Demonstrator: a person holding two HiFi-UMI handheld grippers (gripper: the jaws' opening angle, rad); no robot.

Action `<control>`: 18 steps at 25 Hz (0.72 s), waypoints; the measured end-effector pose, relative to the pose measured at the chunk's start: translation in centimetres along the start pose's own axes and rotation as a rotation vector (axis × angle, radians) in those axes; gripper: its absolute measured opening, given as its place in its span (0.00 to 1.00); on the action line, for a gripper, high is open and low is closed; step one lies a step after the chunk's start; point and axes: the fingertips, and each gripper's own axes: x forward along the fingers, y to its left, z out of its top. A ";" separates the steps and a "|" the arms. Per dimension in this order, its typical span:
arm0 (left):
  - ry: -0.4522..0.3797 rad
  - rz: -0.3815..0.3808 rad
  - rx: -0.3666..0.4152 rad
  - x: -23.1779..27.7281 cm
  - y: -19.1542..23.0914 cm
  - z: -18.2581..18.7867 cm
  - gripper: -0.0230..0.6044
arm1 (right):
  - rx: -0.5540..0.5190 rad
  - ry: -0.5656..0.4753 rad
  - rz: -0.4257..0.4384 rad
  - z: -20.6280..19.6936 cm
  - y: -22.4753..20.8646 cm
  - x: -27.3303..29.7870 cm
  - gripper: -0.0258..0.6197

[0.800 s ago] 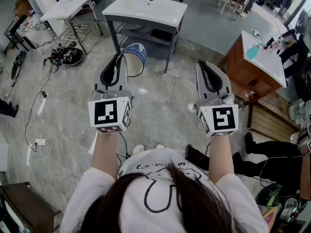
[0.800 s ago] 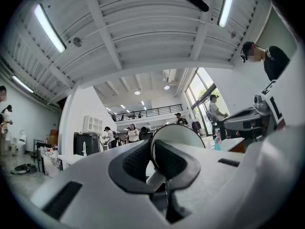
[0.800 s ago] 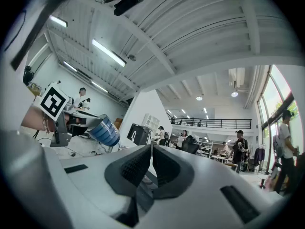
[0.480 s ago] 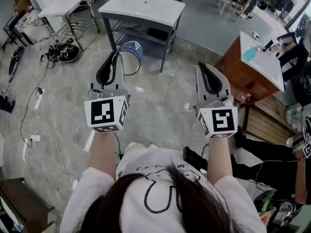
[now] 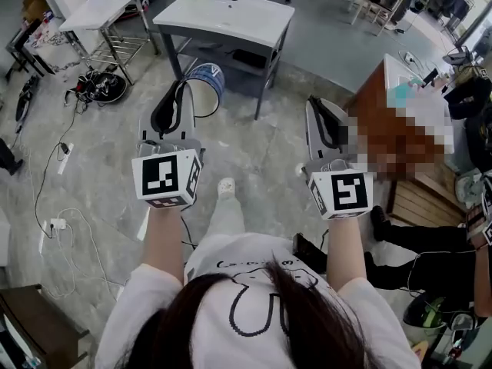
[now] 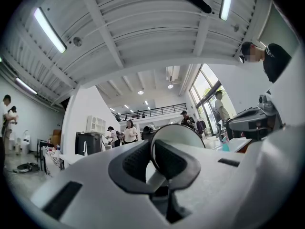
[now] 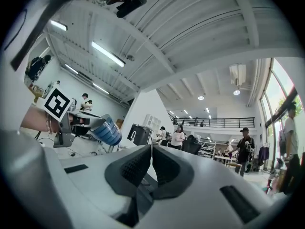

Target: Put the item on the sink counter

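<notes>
My left gripper (image 5: 181,91) is shut on the rim of a blue-striped white cup (image 5: 206,81), held out at chest height over the floor. In the left gripper view the cup's round rim (image 6: 178,133) stands edge-on between the pads of the left gripper (image 6: 151,149). The right gripper view shows that cup (image 7: 106,130) off to its left. My right gripper (image 5: 319,106) is shut with nothing in it, its pads together (image 7: 151,159). The white sink counter (image 5: 223,18) on grey legs stands ahead, beyond the cup.
A wooden cabinet with a white sink top (image 5: 400,121) stands at the right. A small white table on a metal frame (image 5: 100,10) is at the far left. Cables and a power strip (image 5: 58,225) lie on the floor at the left. My shoe (image 5: 226,187) shows between the grippers.
The view has moved forward towards the sink counter. A foot has stepped out between the grippers. Both grippers keep their pose, and the cup stays in the left one.
</notes>
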 end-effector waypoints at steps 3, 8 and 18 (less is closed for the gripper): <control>-0.003 -0.013 0.002 3.0 0.2 -0.8 0.11 | -0.010 -0.002 -0.015 -0.7 -1.4 2.2 0.09; -0.004 -0.029 -0.001 9.1 1.8 -2.6 0.11 | 0.005 0.014 -0.035 -3.1 -3.9 7.8 0.09; 0.018 -0.072 -0.003 24.8 7.5 -6.2 0.11 | 0.012 0.036 -0.047 -6.3 -8.5 23.6 0.09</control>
